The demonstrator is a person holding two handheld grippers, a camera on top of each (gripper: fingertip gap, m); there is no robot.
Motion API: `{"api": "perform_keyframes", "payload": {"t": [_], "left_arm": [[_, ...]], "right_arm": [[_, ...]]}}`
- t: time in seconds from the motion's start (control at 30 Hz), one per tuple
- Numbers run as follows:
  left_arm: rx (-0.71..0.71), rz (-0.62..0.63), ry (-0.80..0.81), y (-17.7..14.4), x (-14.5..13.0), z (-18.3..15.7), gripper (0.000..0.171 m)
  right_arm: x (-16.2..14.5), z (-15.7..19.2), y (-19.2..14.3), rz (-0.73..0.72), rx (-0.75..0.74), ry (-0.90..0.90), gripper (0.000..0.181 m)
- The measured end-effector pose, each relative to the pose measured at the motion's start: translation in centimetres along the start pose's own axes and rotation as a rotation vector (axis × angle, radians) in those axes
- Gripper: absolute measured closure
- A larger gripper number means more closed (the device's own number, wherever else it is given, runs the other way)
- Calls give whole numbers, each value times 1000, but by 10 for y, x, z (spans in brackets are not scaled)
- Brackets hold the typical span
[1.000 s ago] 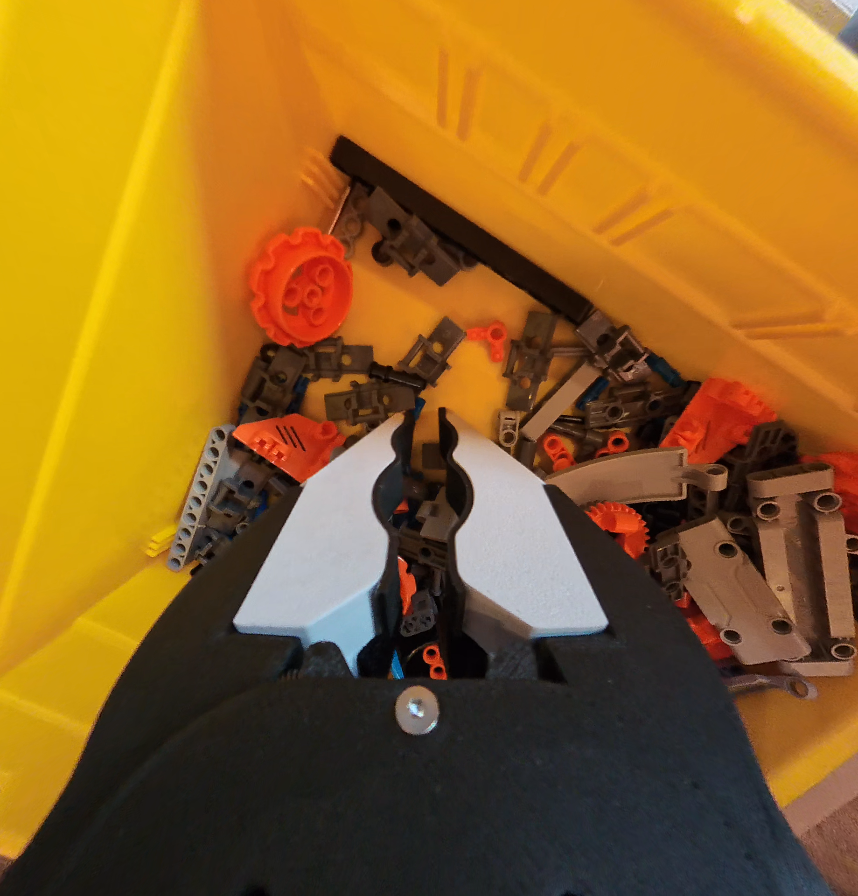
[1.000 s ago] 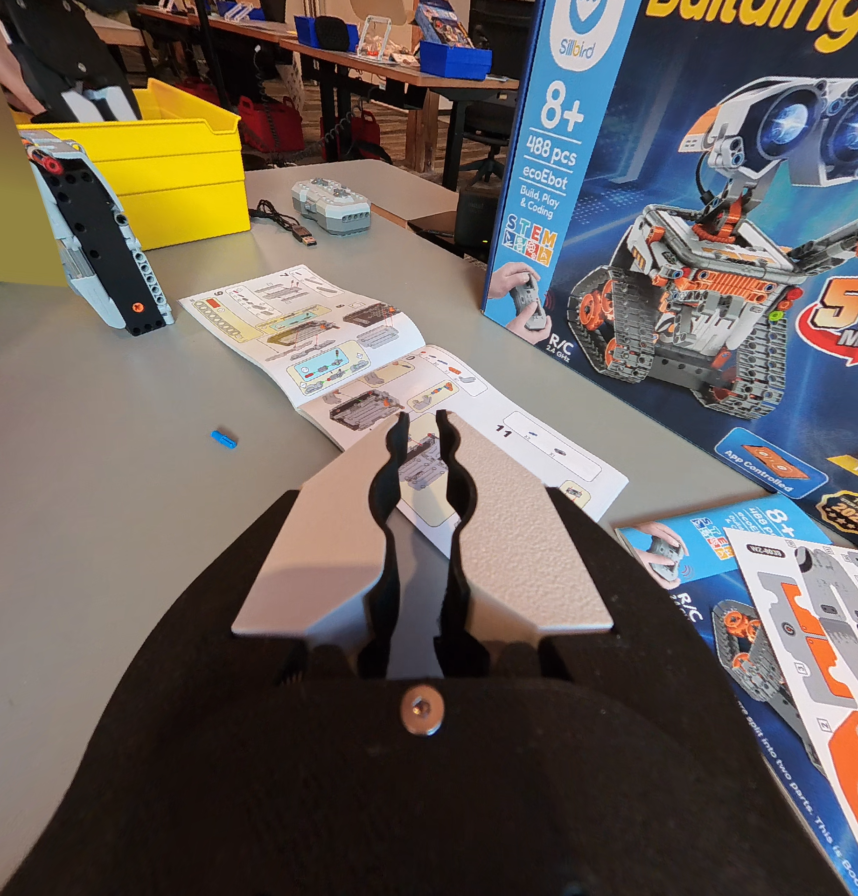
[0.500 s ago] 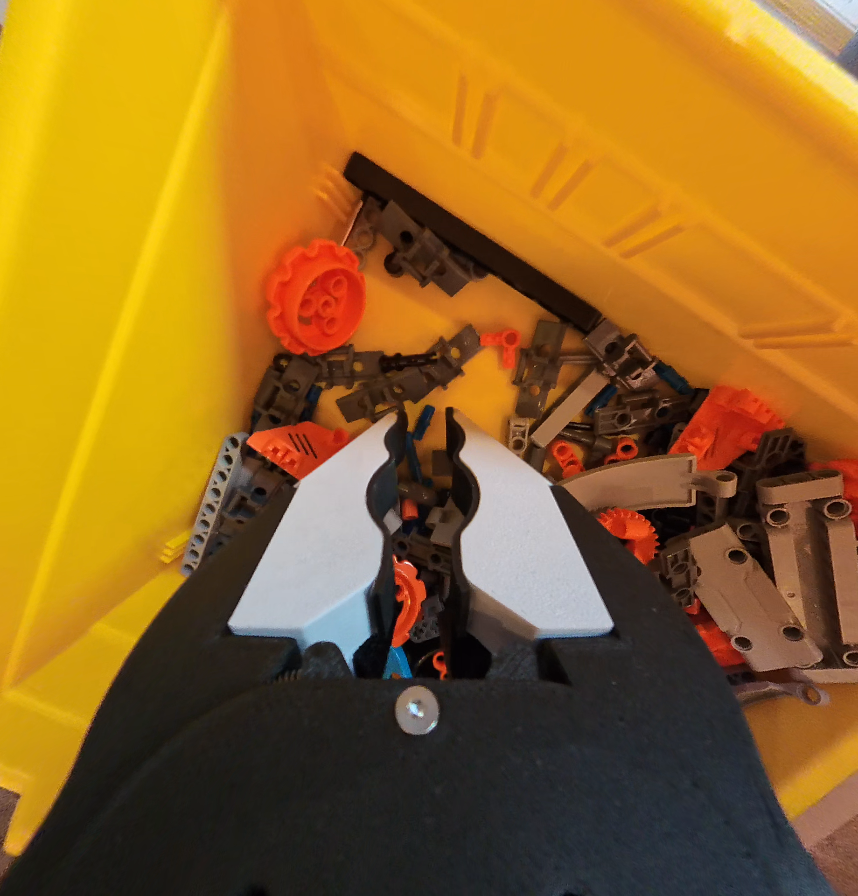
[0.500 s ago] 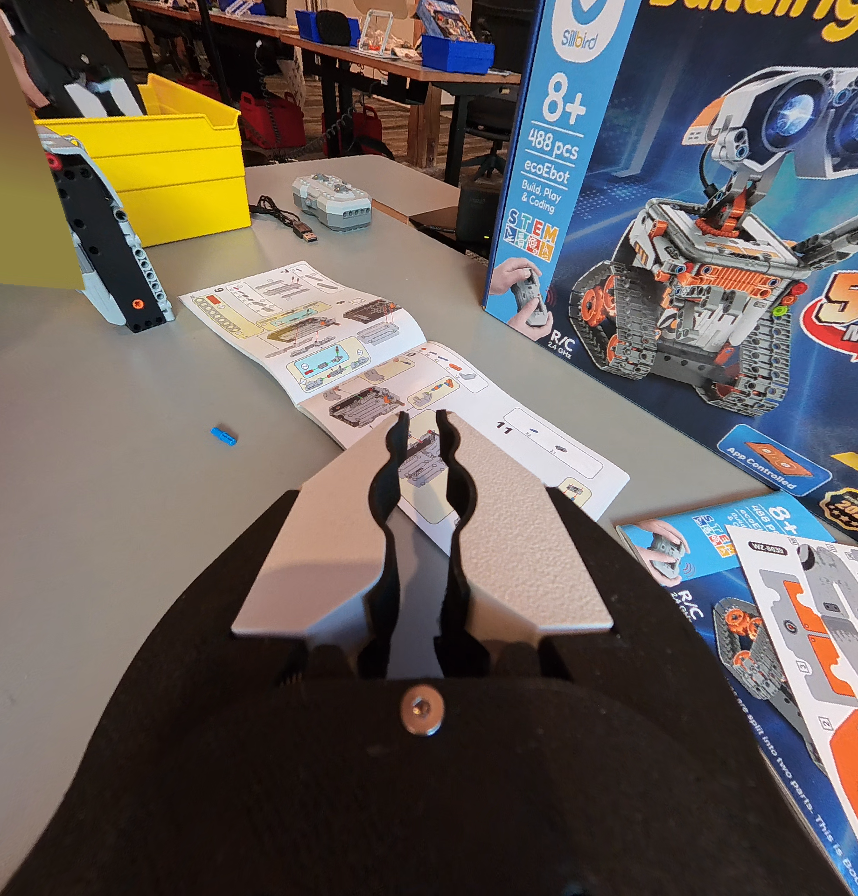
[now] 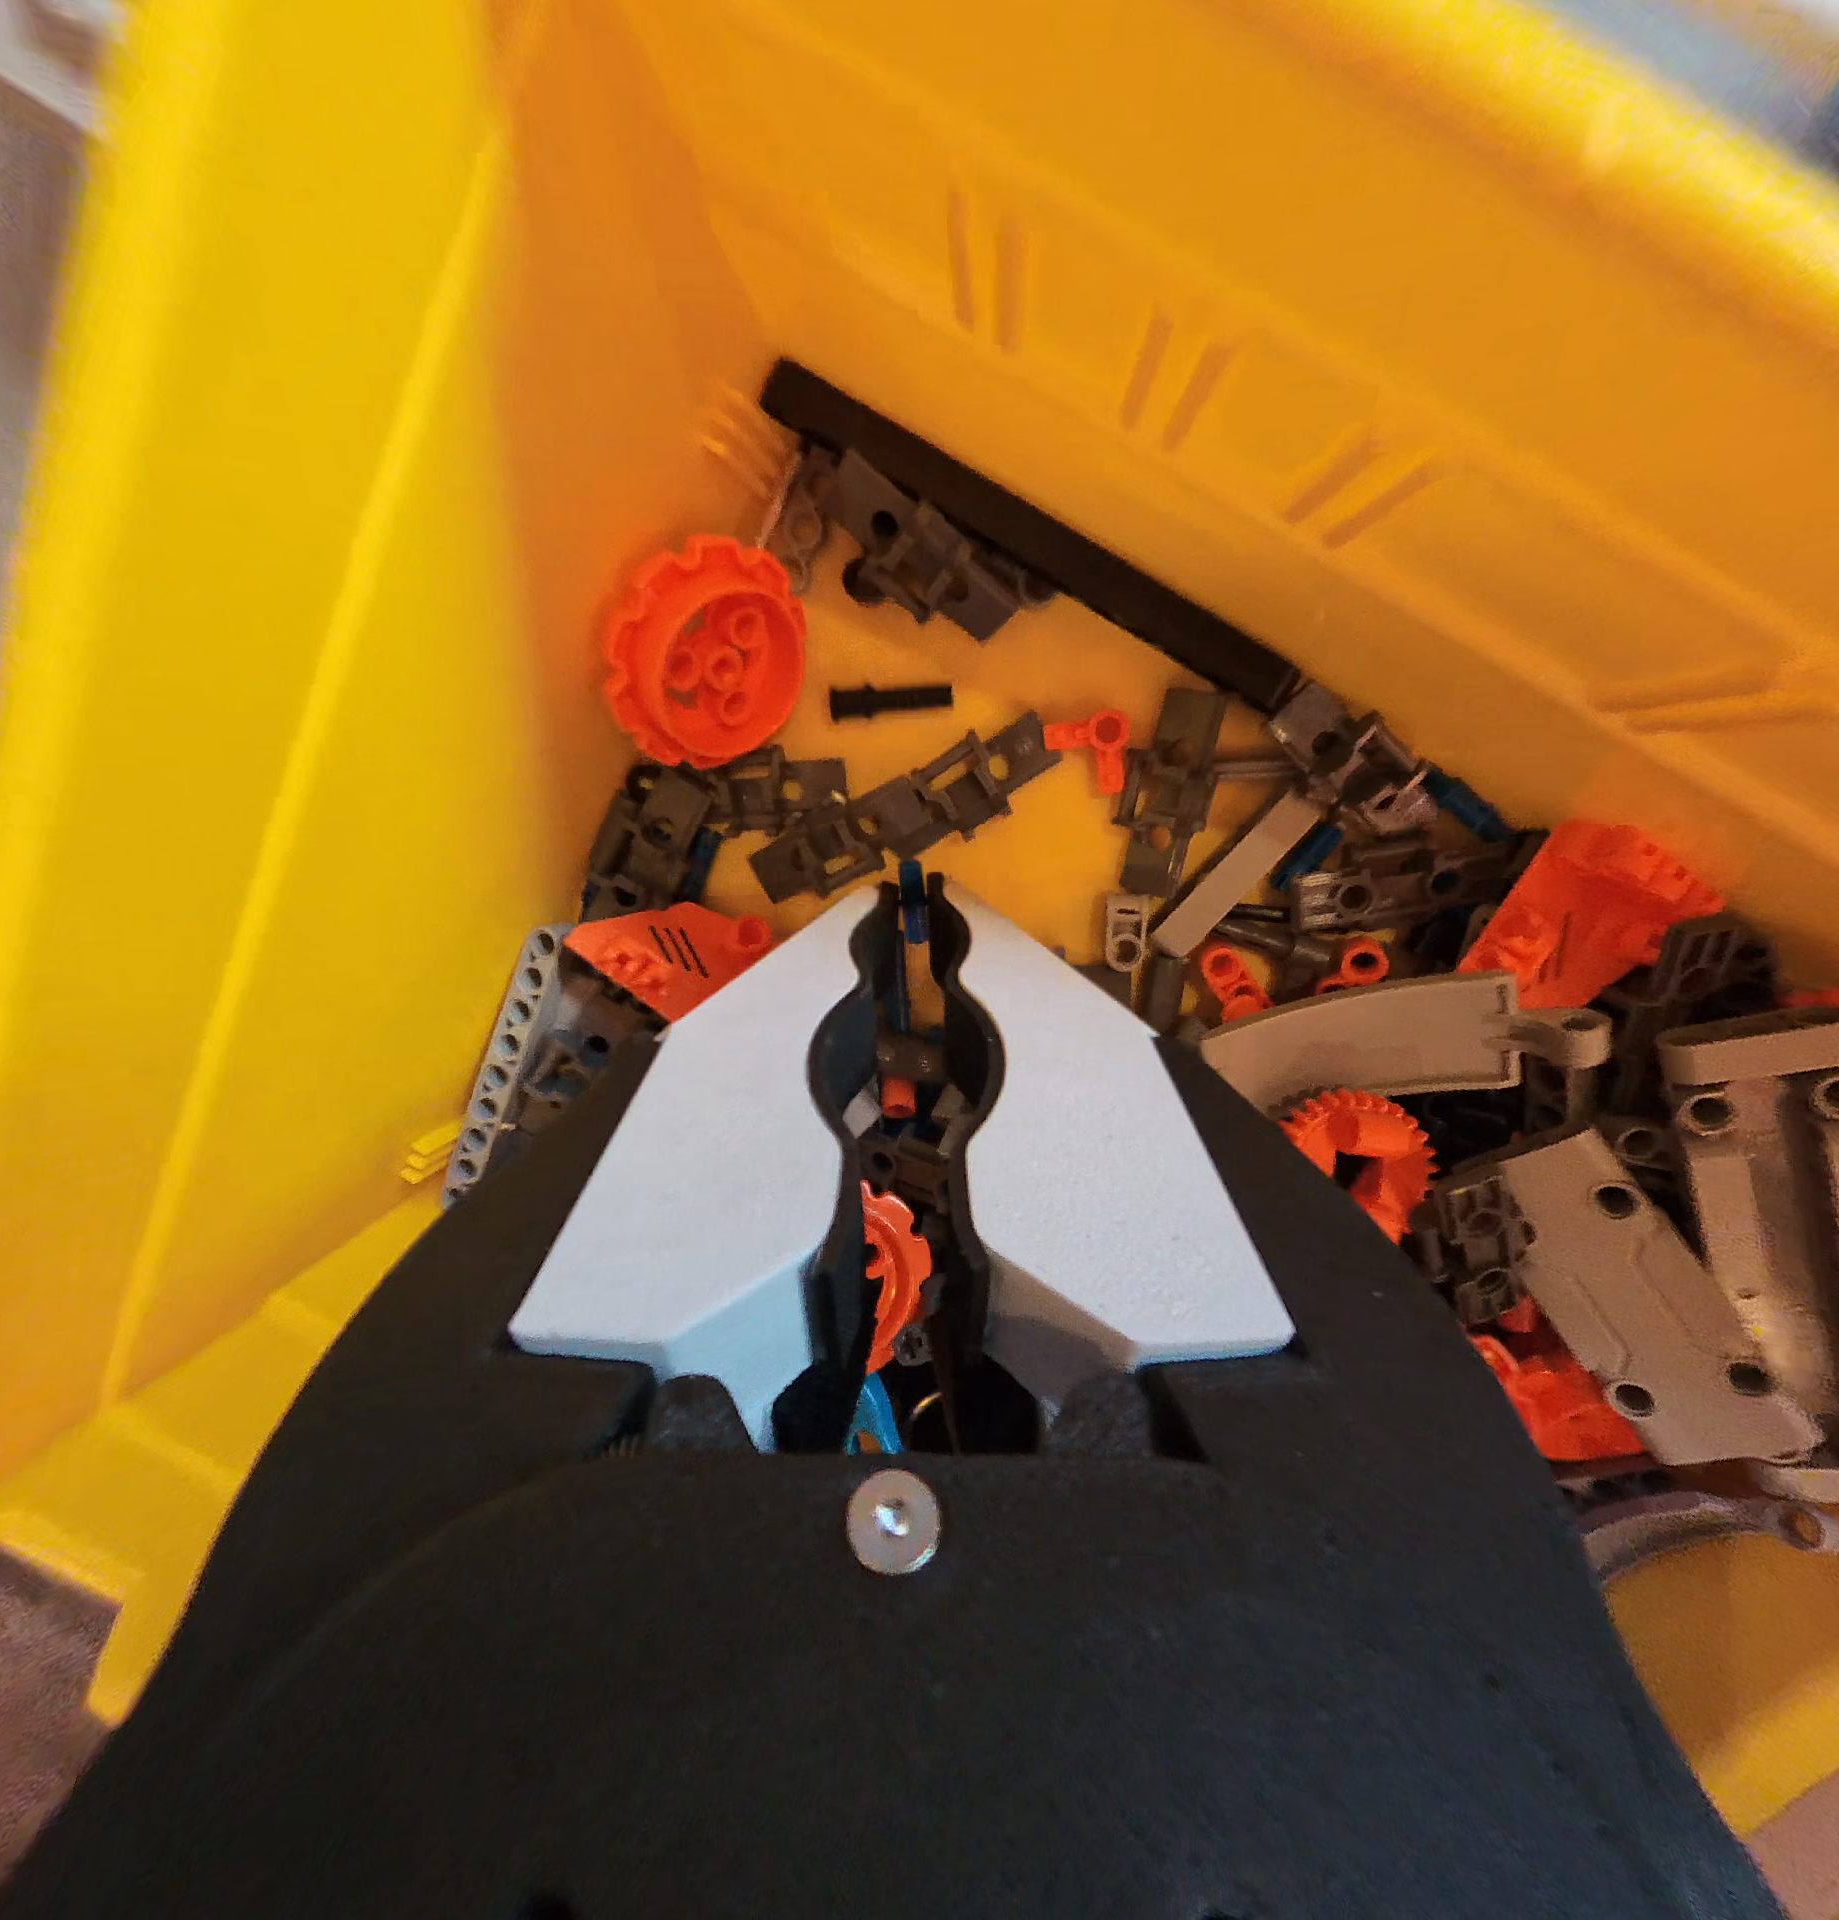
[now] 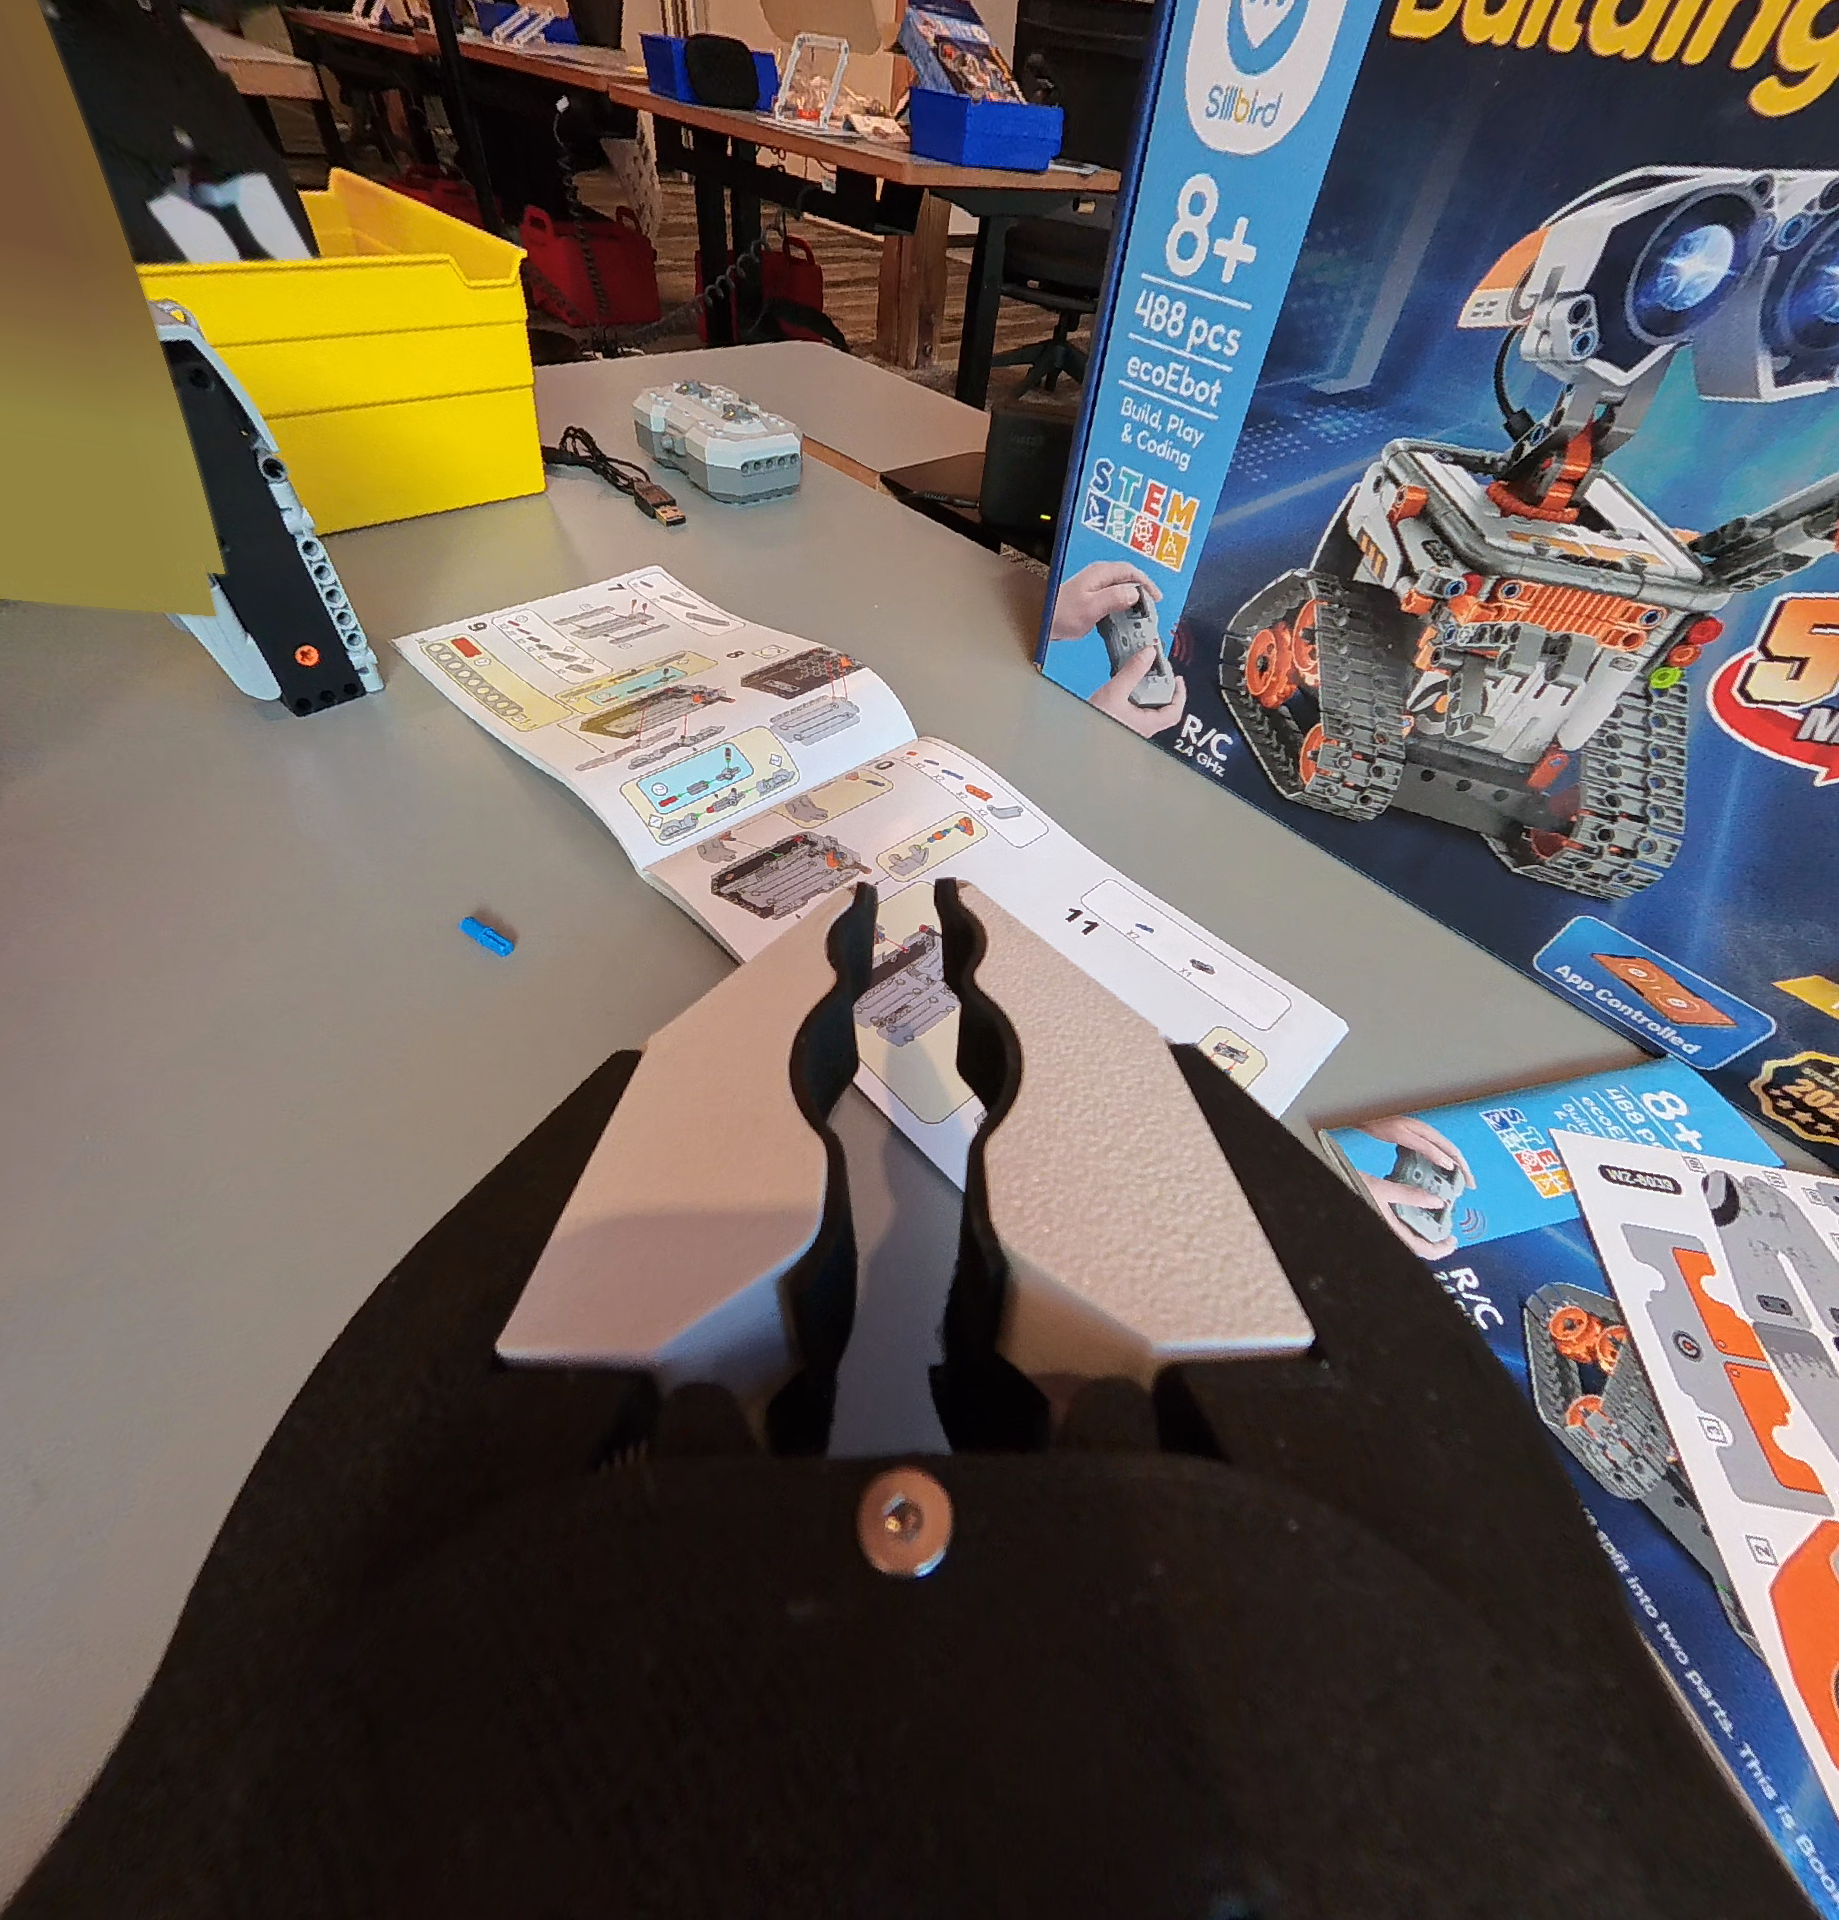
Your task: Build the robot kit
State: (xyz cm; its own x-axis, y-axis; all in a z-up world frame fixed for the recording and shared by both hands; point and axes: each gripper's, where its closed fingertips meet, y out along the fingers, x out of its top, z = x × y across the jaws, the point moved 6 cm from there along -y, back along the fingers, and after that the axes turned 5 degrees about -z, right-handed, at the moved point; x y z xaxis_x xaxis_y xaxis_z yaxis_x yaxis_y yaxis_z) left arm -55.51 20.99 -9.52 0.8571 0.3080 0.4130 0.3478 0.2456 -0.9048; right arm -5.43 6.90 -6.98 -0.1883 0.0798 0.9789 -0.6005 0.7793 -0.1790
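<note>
Inside the yellow bin [image 5: 323, 623], the left gripper [image 5: 913, 896] is now pinching a small dark blue pin [image 5: 912, 912] at the very tips of its jaws. A second ago those jaws were standing a little apart over the heap of parts; they are now drawn almost together, with the pin standing upright between them and clear of the pieces below. The view is also pulling back from the heap. A black pin [image 5: 889, 701] is now lying alone on the bare bin floor beside the orange wheel [image 5: 705, 649], just above a chain of dark grey track links [image 5: 894, 821] that has shifted.

Over the bench [image 6: 219, 1039], the right gripper [image 6: 899, 896] is hovering as before, its jaws narrowly apart and holding nothing, with the open instruction booklet [image 6: 686, 727] lying under its tips. A light blue pin [image 6: 487, 935] is lying on the bench to its left, well apart from it.
</note>
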Motion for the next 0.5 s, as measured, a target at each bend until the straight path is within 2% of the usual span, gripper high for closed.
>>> {"api": "perform_keyframes", "payload": {"t": [0.07,0.17,0.23,0.3,0.4,0.5], "left_arm": [[35,-90,-56,-20,13,3,168],[148,-273,-140,-71,47,0,168],[152,-394,-172,-109,77,-23,168],[121,-503,-186,-137,111,-61,169],[-54,-539,-179,-138,154,-138,168],[-207,-501,-135,-102,182,-215,168]], "right_arm": [[1,0,-1,-8,-1,3,170],[4,-1,-3,-26,-4,9,170],[6,-1,-3,-41,-1,25,170],[9,0,-4,-56,8,42,170],[14,3,-4,-72,13,48,170],[19,7,-7,-82,22,36,170]]}}
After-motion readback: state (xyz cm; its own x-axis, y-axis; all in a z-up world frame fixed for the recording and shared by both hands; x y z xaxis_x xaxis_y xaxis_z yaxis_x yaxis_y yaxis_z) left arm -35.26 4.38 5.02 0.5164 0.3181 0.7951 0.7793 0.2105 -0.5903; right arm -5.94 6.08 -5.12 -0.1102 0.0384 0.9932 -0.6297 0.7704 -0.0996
